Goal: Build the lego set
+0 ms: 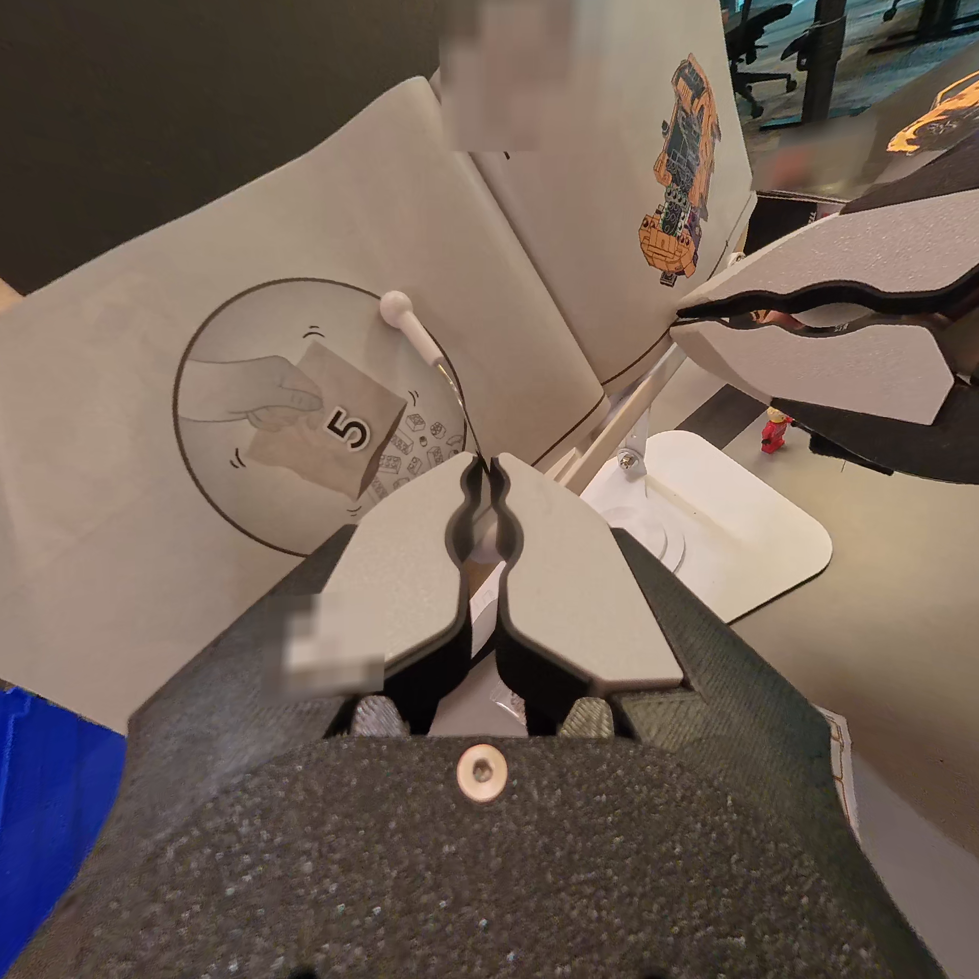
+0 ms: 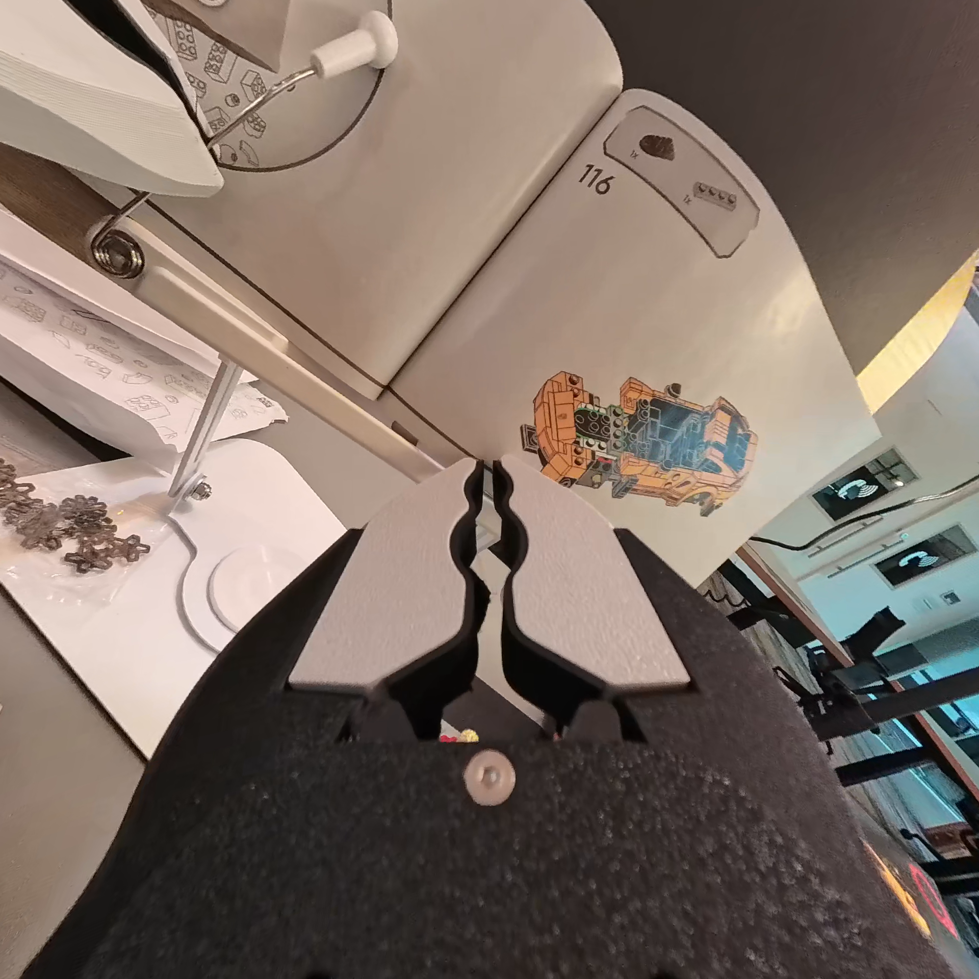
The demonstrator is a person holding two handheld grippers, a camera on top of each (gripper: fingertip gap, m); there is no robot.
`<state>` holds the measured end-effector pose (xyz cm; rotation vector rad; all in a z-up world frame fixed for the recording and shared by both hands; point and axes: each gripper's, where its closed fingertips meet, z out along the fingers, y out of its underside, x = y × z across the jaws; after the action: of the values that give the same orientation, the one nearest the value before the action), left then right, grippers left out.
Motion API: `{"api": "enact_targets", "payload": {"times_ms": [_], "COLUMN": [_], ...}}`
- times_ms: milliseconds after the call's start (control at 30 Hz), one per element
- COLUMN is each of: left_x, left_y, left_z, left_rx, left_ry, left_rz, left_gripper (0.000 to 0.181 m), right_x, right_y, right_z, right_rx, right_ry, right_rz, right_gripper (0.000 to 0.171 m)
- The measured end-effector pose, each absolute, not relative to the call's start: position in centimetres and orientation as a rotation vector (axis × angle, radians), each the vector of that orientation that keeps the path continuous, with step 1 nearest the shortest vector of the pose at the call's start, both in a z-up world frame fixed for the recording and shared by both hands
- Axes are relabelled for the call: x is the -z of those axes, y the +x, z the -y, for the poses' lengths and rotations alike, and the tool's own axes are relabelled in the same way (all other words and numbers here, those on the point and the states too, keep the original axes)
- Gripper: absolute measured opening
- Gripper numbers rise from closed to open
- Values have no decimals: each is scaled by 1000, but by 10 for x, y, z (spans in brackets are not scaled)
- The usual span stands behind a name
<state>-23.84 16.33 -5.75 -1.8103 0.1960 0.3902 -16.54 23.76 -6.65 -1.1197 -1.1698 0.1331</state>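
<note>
The open instruction booklet [image 1: 328,222] leans on a white book stand [image 1: 741,535]. Its left page shows a numbered bag drawing. Its right page [image 2: 609,296] shows an orange car build. My left gripper [image 1: 484,466] is shut on the thin wire of the stand's page-holder arm, which ends in a white knob [image 1: 394,307]. My right gripper [image 2: 487,466] is shut on the lower edge of the right page. It also shows in the left wrist view [image 1: 681,320], at the page's corner. One left finger [image 2: 106,122] shows at the top left of the right wrist view.
A red minifigure [image 1: 774,430] stands on the table behind the stand. A clear bag of dark parts [image 2: 69,524] lies on the stand's base, with a torn paper bag [image 2: 106,339] beside it. A blue bin [image 1: 47,794] is at lower left. The set box [image 1: 943,116] is at far right. One gripper's finger ends stand about 11 cm off the other's.
</note>
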Motion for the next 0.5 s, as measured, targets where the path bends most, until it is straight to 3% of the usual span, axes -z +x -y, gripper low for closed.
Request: {"api": "enact_targets", "payload": {"times_ms": [500], "left_x": [57], "left_y": [-238], "left_z": [-166], "left_rx": [-342], "left_ry": [-1783], "left_rz": [-172], "left_gripper": [2], "right_x": [59], "right_y": [-167], "right_z": [-221], "right_rx": [-151], "right_ry": [-1077], "right_rz": [1176], "right_gripper": [3]}}
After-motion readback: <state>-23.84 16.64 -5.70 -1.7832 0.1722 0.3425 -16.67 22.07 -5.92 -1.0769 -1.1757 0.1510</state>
